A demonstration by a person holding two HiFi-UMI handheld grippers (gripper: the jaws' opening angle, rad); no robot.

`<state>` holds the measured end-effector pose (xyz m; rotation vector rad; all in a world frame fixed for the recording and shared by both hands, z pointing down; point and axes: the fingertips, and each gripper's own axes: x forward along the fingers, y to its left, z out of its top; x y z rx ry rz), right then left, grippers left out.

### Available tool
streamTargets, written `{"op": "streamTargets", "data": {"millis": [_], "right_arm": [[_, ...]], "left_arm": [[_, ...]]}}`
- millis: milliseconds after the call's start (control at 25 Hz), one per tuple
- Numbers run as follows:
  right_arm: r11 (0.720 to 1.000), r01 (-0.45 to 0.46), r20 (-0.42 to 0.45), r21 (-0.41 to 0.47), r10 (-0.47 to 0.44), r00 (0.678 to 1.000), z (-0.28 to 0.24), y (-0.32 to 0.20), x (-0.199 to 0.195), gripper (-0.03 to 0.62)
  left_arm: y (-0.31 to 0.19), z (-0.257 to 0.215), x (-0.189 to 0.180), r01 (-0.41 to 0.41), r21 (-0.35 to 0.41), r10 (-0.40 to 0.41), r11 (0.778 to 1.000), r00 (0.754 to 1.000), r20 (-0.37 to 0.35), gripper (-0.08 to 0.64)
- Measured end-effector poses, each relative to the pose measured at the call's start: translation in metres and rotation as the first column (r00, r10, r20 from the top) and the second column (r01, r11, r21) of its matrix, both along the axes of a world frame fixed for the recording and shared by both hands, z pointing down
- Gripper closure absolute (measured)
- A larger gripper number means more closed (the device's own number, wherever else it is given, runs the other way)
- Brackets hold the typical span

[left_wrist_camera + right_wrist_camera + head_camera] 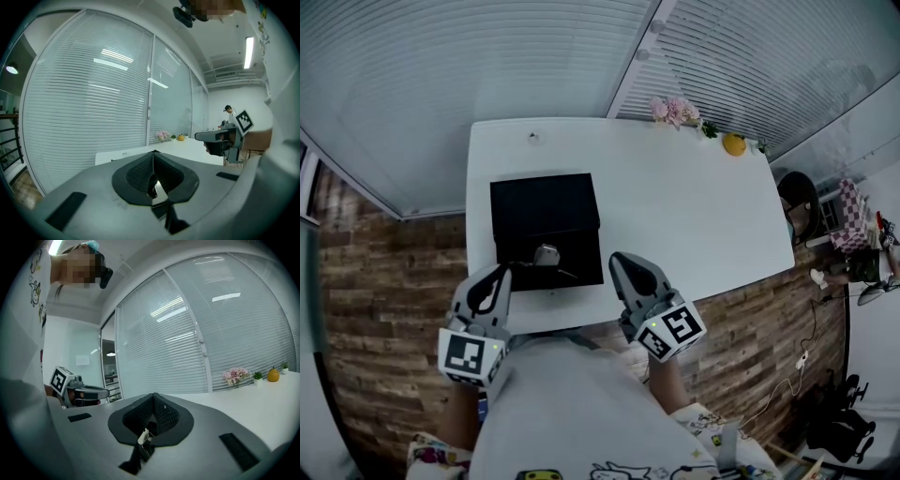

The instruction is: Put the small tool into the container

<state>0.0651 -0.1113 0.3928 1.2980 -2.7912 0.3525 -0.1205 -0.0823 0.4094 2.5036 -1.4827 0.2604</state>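
Both grippers hover at the near edge of the white worktop (pixel 694 216), each with its jaws pressed together and nothing between them: the left gripper (pixel 499 278) shows its dark pads meeting at the tip in the left gripper view (pixel 153 154), and the right gripper (pixel 623 264) shows the same in the right gripper view (pixel 153 397). The small silvery tool (pixel 547 254) lies on the black square container (pixel 544 211), close to that container's near edge. It sits between the two grippers and a little beyond their tips, near the left jaws and farther from the right jaws, touching neither. At the worktop's far edge stand pink flowers (pixel 675 111) and a round orange object (pixel 733 143), well apart from the container.
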Motion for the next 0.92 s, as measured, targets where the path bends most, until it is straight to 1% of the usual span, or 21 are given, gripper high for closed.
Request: {"op": "streamTargets", "data": {"millis": [440, 680, 920], "right_arm": [[1.000, 0.029, -0.014, 0.003, -0.029, 0.999, 0.0008, 0.0020, -0.0065, 0.594], [1.000, 0.023, -0.014, 0.003, -0.023, 1.000, -0.0008, 0.0023, -0.0068, 0.594], [1.000, 0.025, -0.029, 0.003, -0.025, 0.999, 0.0046, 0.0031, -0.0045, 0.594]], "left_arm": [[-0.0025, 0.0011, 0.0035, -0.026, -0.001, 0.026, 1.000, 1.000, 0.013, 0.549], [-0.0031, 0.0010, 0.0028, -0.041, -0.008, 0.041, 0.999, 0.999, 0.022, 0.549], [-0.0067, -0.0003, 0.0053, -0.051, 0.008, 0.051, 0.999, 0.998, 0.024, 0.549]]}}
